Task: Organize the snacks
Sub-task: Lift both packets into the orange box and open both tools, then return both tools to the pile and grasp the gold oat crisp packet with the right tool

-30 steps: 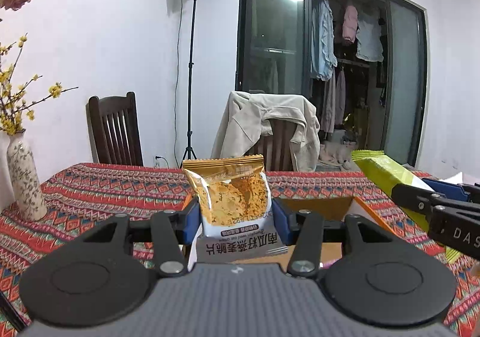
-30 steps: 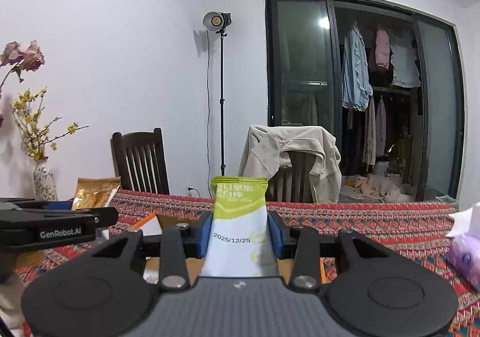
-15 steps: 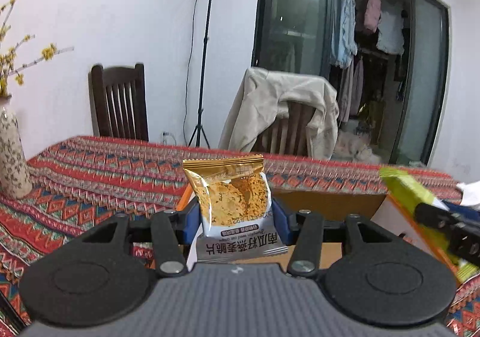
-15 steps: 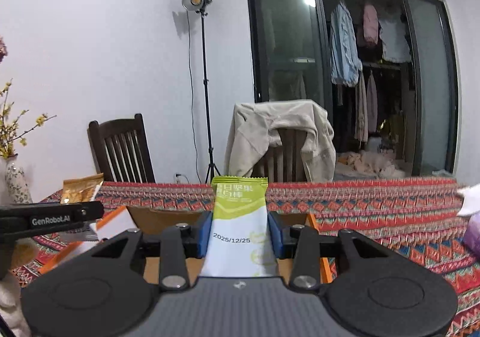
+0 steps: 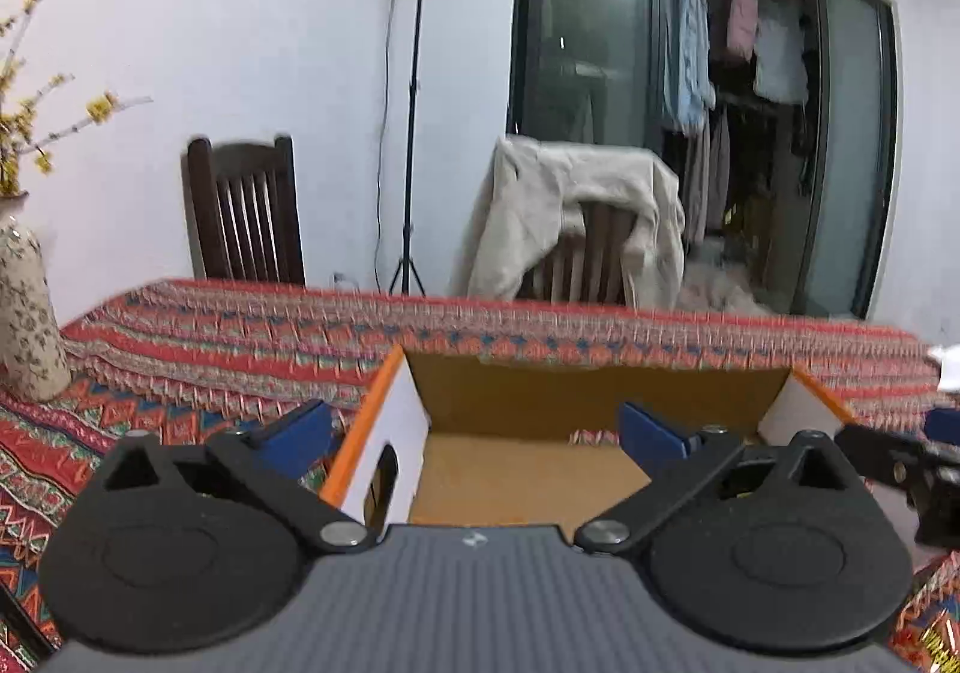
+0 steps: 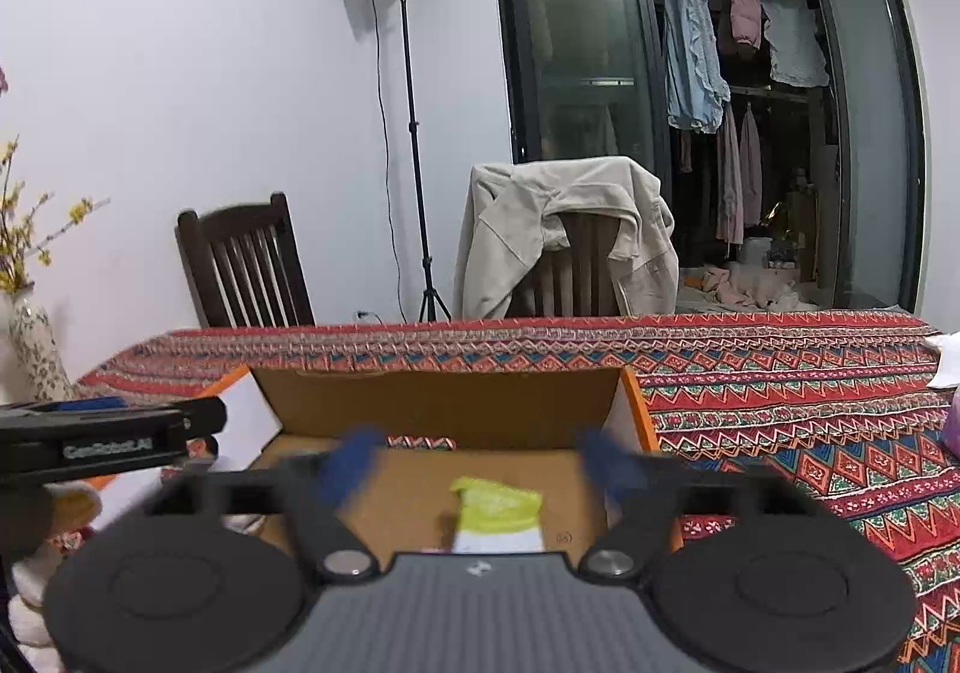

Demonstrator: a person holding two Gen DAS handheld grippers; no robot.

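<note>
An open cardboard box (image 5: pixel 600 391) with orange edges stands on the patterned tablecloth; it also shows in the right wrist view (image 6: pixel 444 409). My left gripper (image 5: pixel 474 433) is open and empty above the box's near left corner. The orange snack packet is out of sight. My right gripper (image 6: pixel 480 460) is open, its fingers blurred, above the box. The green snack bar packet (image 6: pixel 495 514) lies loose on the box floor below it. The left gripper's finger (image 6: pixel 114 433) shows at the left of the right wrist view.
A flowered vase (image 5: pixel 27 307) stands at the table's left. Two chairs (image 5: pixel 246 211) stand behind the table, one draped with a beige jacket (image 5: pixel 570 217). A light stand (image 5: pixel 411 103) is by the wall. White tissue (image 6: pixel 948 361) lies at the right.
Both grippers have opened over the box. The orange packet has dropped out of the left gripper. The green packet has dropped from the right gripper into the box.
</note>
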